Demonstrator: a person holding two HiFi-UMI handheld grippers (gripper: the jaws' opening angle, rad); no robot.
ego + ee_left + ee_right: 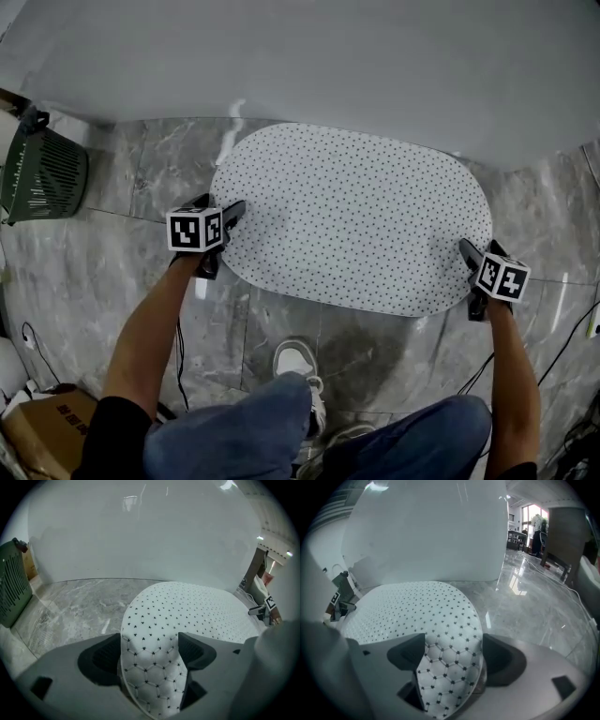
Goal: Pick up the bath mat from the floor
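A white oval bath mat (356,216) with small black dots lies spread on the grey marble floor (122,281), against a white wall. My left gripper (234,211) is at the mat's left end and my right gripper (466,248) at its right end. In the left gripper view the mat's rounded end (152,667) curls up between the wide-apart jaws of the left gripper (150,644); the pads do not pinch it. The right gripper view shows the same: the mat's other end (450,667) sits between the spread jaws of the right gripper (452,648).
A dark green slatted basket (42,173) stands at the far left by the wall (328,56). A cardboard box (47,427) sits at the lower left. Cables (562,347) run along the floor at the right. The person's shoe (298,361) is just below the mat.
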